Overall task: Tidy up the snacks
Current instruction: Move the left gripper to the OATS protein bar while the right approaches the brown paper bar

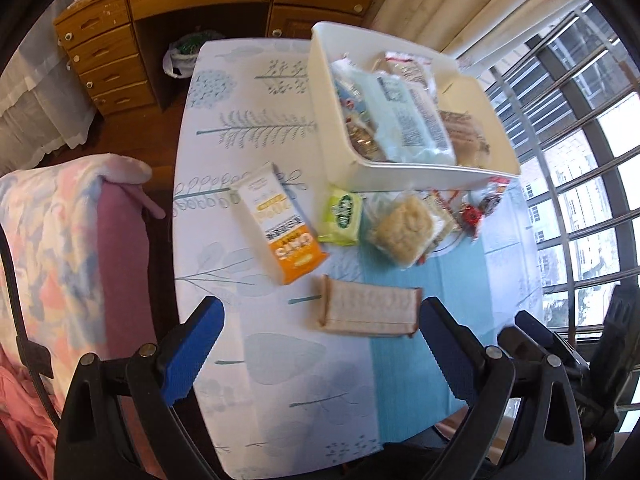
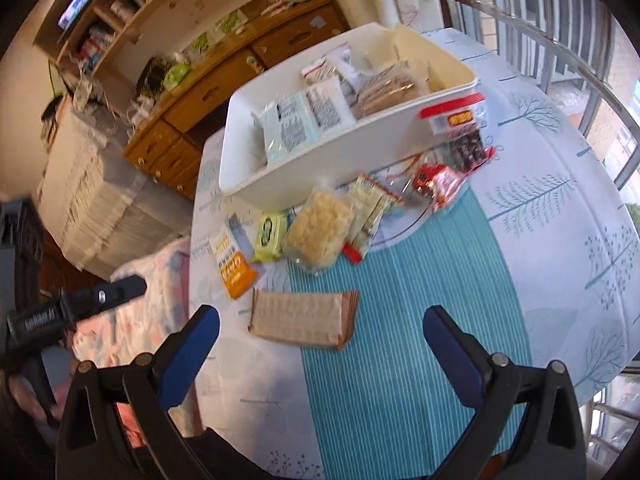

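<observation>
The table (image 1: 280, 360), under a tree-print cloth with a teal runner, carries everything; the white bin (image 1: 344, 152) stands toward its far edge, by the window side, and already holds several packets, among them a pale blue pack and a stack of brown crackers, so the sorting looks partly done; the rest lies loose on the cloth between the bin and the near edge. Largest of the loose things is the brown cracker pack (image 1: 370, 312), flat and nearest the near edge, across the seam of cloth and runner; beyond it lie the orange-and-white bar (image 1: 280, 228), the clear bag of pale puffed cakes (image 1: 404, 232), the green packet (image 1: 342, 216) between those two, and, against the bin's near wall, a red-topped bag (image 2: 456, 120) with small red sweets (image 2: 434, 182) beside it. The left gripper (image 1: 320, 356) hangs above the near edge, spread wide and carrying nothing, the cracker pack just ahead of its fingers; the right gripper (image 2: 320, 356) is likewise parted and empty, lined up on the same pack. By my reckoning six or so items remain outside the bin, and the cracker pack is the likeliest next.
</observation>
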Action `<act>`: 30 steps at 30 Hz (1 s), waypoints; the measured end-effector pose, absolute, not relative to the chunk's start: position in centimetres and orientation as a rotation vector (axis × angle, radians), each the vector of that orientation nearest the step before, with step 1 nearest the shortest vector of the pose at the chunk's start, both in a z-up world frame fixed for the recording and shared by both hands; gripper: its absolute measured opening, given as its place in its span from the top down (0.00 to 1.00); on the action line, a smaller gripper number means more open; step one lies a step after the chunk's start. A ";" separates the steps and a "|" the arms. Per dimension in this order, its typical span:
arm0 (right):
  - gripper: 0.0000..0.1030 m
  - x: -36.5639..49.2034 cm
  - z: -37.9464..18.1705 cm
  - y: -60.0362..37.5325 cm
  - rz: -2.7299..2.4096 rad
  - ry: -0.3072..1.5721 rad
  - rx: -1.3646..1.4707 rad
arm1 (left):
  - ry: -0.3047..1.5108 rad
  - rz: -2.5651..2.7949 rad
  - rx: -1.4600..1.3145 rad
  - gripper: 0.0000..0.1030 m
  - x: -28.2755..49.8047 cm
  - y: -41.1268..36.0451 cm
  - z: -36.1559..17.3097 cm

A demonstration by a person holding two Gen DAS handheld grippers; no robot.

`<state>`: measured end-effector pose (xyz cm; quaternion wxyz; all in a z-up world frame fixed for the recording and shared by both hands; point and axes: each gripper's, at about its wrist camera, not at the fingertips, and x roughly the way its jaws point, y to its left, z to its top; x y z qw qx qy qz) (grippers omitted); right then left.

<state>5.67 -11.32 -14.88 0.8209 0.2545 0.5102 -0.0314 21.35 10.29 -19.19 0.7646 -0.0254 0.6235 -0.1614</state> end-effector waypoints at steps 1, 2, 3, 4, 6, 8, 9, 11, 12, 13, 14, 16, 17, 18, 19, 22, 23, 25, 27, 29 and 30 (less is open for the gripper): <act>0.01 5.9 -15.0 -10.9 -0.058 1.091 0.520 | 1.364 -0.341 -0.054 0.06 21.8 10.5 -19.6; 0.01 6.1 -15.2 -10.3 -0.046 1.094 0.485 | 1.372 -0.330 -0.056 0.06 22.1 10.6 -19.9; 0.01 6.3 -15.4 -10.0 -0.041 1.098 0.456 | 1.384 -0.314 -0.058 0.06 22.6 10.7 -20.3; 0.01 6.6 -15.6 -9.5 -0.037 1.102 0.418 | 1.402 -0.297 -0.065 0.06 23.2 10.9 -20.9; 0.01 7.0 -16.1 -8.6 -0.015 1.107 0.362 | 1.424 -0.286 -0.077 0.06 24.1 11.2 -21.8; 0.01 7.4 -16.6 -7.8 0.006 1.116 0.314 | 1.447 -0.271 -0.075 0.06 25.1 11.2 -22.9; 0.01 7.6 -16.9 -7.4 0.018 1.116 0.294 | 1.450 -0.266 -0.077 0.06 25.5 11.2 -23.3; 0.01 8.0 -17.7 -6.7 0.053 1.119 0.254 | 1.457 -0.260 -0.092 0.06 26.4 11.3 -24.3; 0.01 8.2 -18.0 -6.4 0.065 1.122 0.238 | 1.464 -0.254 -0.102 0.06 26.9 11.3 -24.9; 0.01 8.5 -18.4 -6.1 0.074 1.127 0.218 | 1.467 -0.250 -0.113 0.06 27.4 11.2 -25.4; 0.01 8.8 -18.9 -5.7 0.088 1.134 0.186 | 1.470 -0.247 -0.122 0.06 27.8 11.2 -25.8; 0.01 9.1 -19.6 -4.9 0.110 1.142 0.133 | 1.477 -0.238 -0.143 0.06 28.6 11.2 -26.9; 0.01 9.3 -19.9 -4.6 0.118 1.146 0.110 | 1.480 -0.234 -0.149 0.06 28.9 11.1 -27.4; 0.01 9.4 -20.3 -4.3 0.130 1.151 0.087 | 1.481 -0.231 -0.153 0.06 29.2 11.1 -27.8; 0.01 9.6 -20.7 -4.0 0.146 1.158 0.069 | 1.480 -0.220 -0.156 0.06 29.6 11.0 -28.3; 0.01 10.0 -21.9 -3.3 0.180 1.185 0.017 | 1.474 -0.190 -0.151 0.06 30.6 11.0 -29.4; 0.01 10.2 -22.4 -2.9 0.191 1.192 -0.013 | 1.474 -0.180 -0.148 0.06 30.9 11.0 -29.8; 0.01 10.4 -23.1 -2.4 0.212 1.201 -0.055 | 1.478 -0.158 -0.154 0.06 31.5 11.1 -30.6; 0.01 10.7 -23.6 -2.0 0.237 1.212 -0.097 | 1.488 -0.144 -0.169 0.06 31.9 11.4 -31.3; 0.01 10.9 -24.0 -1.6 0.261 1.217 -0.125 | 1.497 -0.126 -0.177 0.06 32.2 11.7 -31.8; 0.01 11.0 -24.2 -1.4 0.275 1.220 -0.136 | 1.500 -0.118 -0.180 0.06 32.3 11.8 -32.1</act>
